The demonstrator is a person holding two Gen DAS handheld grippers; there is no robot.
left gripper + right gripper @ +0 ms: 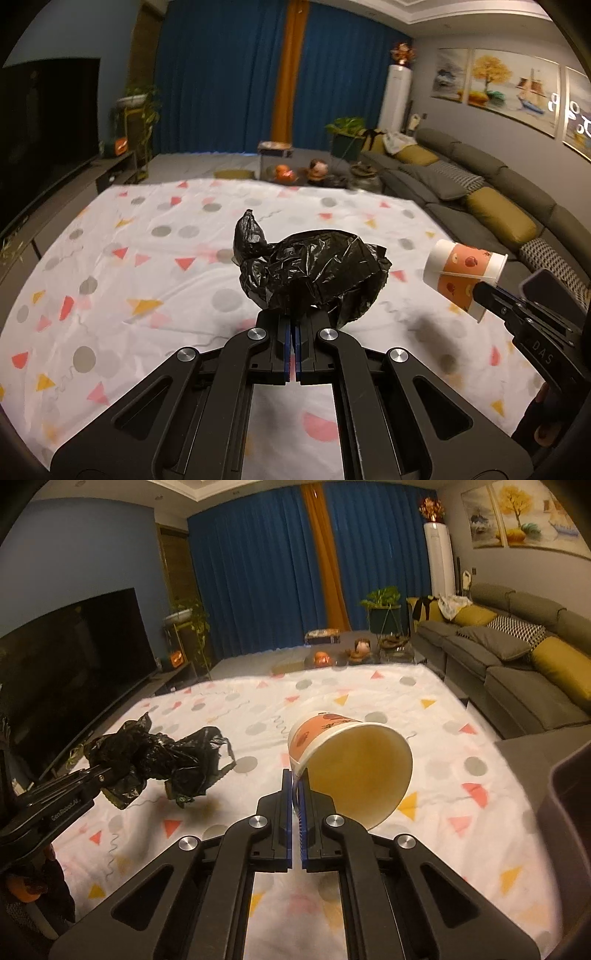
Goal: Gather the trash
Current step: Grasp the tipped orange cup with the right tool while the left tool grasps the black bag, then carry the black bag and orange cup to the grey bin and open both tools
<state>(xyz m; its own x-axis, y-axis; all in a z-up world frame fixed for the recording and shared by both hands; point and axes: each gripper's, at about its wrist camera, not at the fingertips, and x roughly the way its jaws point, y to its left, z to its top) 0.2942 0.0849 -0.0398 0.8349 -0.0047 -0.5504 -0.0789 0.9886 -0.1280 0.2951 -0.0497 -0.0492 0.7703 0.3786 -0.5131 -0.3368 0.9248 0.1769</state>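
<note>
My left gripper (295, 325) is shut on a crumpled black plastic bag (314, 273), which hangs above the patterned white cloth (129, 258). From the right wrist view the same black bag (162, 760) shows at the left in the left gripper (99, 775). My right gripper (296, 794) is shut on the rim of a paper cup (351, 764) with an orange band, tilted on its side with its empty mouth facing the camera. In the left wrist view the cup (461, 273) hangs at the right, held by the right gripper (484, 291).
The white cloth (443, 738) with triangles and dots covers the table. A grey sofa (480, 192) with yellow cushions runs along the right. A dark TV (66, 664) stands at the left. Small ornaments (295, 171) sit beyond the cloth's far edge. A dark bin edge (569, 794) shows at right.
</note>
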